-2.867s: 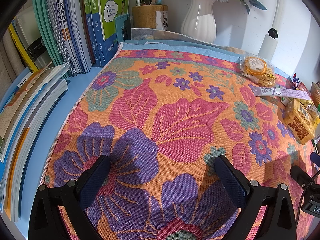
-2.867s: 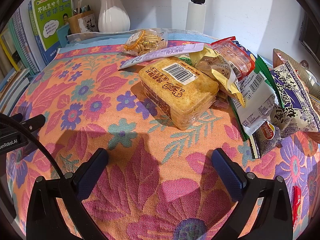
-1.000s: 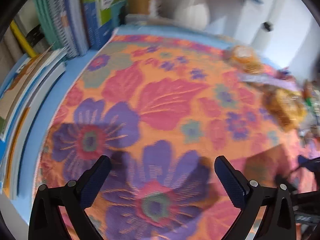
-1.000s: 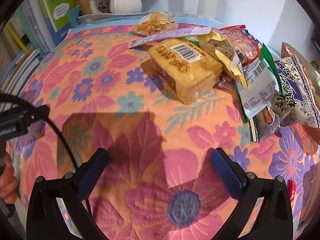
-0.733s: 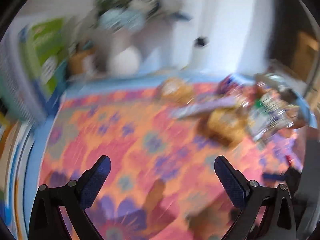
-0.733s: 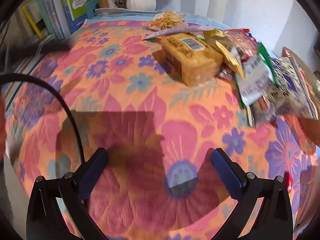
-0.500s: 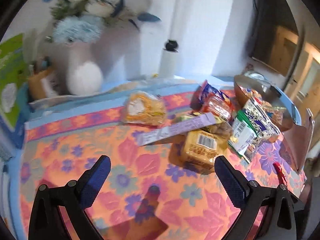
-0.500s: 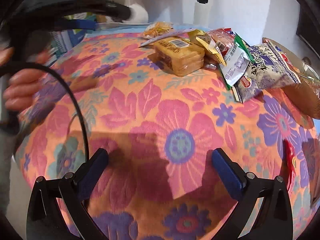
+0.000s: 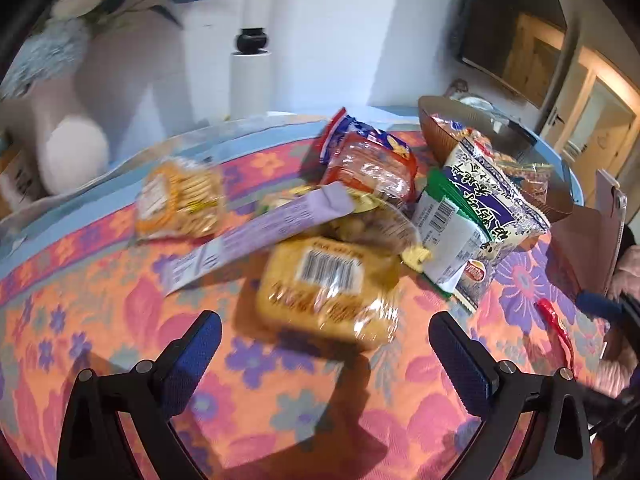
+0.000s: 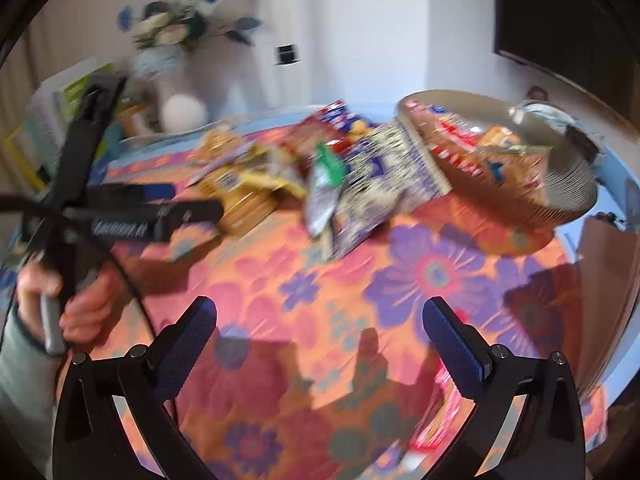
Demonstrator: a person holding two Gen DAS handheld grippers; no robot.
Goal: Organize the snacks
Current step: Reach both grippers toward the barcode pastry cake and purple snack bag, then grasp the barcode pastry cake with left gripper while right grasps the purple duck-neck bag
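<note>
Both grippers, left [image 9: 325,334] and right [image 10: 320,320], empty, fingers wide apart; left faces cake pack [image 9: 326,284], presumably for pickup.

A heap of snack packets lies on the floral cloth: a yellow barcoded cake pack [image 9: 328,286] flat at the front, a purple sachet [image 9: 256,236] (tilted across it), a blue-and-white bag [image 9: 490,204] leaning beside them.

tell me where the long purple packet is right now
In the left wrist view the long purple packet lies left of centre, slanting between the round cracker bag and the yellow barcoded cake pack.
</note>
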